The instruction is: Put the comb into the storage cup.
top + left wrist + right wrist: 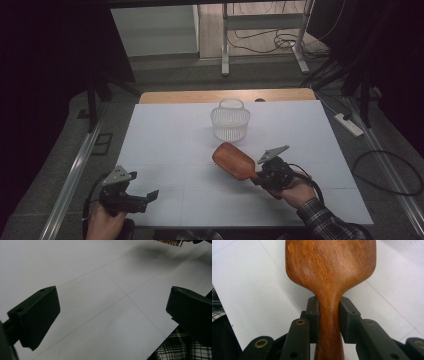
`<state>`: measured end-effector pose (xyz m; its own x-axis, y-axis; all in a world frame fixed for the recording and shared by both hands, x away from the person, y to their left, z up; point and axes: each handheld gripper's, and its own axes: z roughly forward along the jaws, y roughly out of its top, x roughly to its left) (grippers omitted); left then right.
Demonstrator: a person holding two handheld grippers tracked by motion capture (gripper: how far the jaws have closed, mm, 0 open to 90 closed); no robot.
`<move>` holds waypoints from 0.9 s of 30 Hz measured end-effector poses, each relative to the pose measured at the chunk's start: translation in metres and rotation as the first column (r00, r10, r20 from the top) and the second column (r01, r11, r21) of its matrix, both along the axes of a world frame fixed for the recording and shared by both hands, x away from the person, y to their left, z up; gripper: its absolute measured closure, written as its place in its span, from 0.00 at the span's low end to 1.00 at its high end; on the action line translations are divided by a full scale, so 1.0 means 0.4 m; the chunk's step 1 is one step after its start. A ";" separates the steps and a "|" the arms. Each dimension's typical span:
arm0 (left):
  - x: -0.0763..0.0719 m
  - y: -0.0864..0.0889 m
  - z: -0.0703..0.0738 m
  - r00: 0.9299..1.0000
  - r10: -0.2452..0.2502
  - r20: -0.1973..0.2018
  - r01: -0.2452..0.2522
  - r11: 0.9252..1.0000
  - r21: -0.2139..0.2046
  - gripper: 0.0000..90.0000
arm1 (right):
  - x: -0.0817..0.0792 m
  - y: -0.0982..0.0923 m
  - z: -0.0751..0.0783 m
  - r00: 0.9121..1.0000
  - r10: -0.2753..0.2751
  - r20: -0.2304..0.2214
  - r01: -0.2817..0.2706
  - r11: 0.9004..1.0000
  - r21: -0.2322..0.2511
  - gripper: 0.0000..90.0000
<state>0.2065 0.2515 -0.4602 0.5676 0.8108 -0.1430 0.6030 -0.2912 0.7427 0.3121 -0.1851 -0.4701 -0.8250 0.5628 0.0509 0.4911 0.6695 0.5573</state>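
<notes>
A wooden paddle hairbrush hangs just above the white table, its head pointing left and away from me. My right gripper is shut on its handle; in the right gripper view the two pads press the narrow neck of the hairbrush from both sides, wooden back facing the camera. My left gripper rests at the table's front left corner, open, with nothing between its jaws. In the left gripper view the left gripper frames bare table, and the brush bristles peek in at the top edge.
A small white plastic basket with a handle stands upright at the back middle of the table, beyond the brush head. A plaid sleeve comes in at the front right. Metal frame legs and cables lie on the floor behind.
</notes>
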 end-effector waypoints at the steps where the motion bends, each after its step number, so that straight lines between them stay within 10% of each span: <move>1: 0.001 -0.001 0.002 1.000 -0.002 0.005 0.002 1.000 -0.005 0.00 | 0.000 -0.001 0.002 1.000 -0.001 0.002 0.001 1.000 0.002 0.80; 27: 0.070 -0.047 0.033 0.998 -0.053 0.029 0.055 0.995 -0.078 0.00 | -0.006 -0.017 0.044 0.998 -0.027 0.060 0.021 0.995 0.099 0.80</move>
<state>0.2345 0.2326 -0.4469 0.6148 0.7657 -0.1890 0.5672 -0.2629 0.7805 0.3097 -0.1918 -0.4527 -0.8144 0.5775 0.0565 0.4694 0.5985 0.6492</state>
